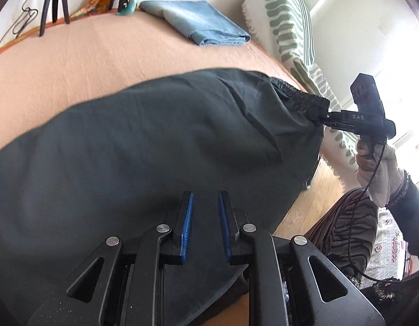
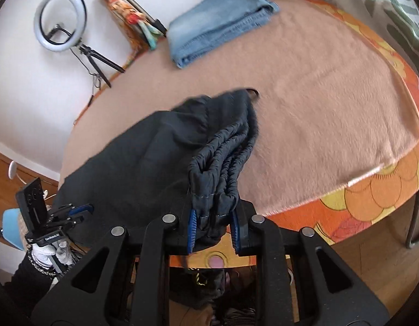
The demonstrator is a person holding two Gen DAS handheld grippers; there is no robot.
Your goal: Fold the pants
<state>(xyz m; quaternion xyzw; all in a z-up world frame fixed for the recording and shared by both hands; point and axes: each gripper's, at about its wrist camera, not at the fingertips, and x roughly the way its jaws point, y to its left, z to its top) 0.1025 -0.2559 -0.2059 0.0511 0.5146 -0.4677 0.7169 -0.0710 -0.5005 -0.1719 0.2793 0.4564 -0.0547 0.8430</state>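
Dark grey pants [image 1: 155,135] lie spread over a pink blanket [image 1: 100,62] on the table. My left gripper [image 1: 206,195] hovers just above the fabric near the front edge, its blue pads apart with nothing between them. My right gripper [image 1: 322,116], held by a gloved hand [image 1: 377,174], pinches the gathered elastic waistband [image 1: 304,97] at the table's right edge and lifts it. In the right wrist view the bunched waistband [image 2: 223,157] sits clamped in my right gripper [image 2: 213,214], and the pants [image 2: 133,157] trail away to the left gripper [image 2: 81,212].
Folded blue jeans [image 1: 198,24] [image 2: 217,19] lie at the far side of the blanket. A ring light on a tripod [image 2: 60,19] stands by the wall. A green-striped cushion [image 1: 285,13] is at the right. The orange flowered cloth [image 2: 372,190] marks the table's edge above a wooden floor.
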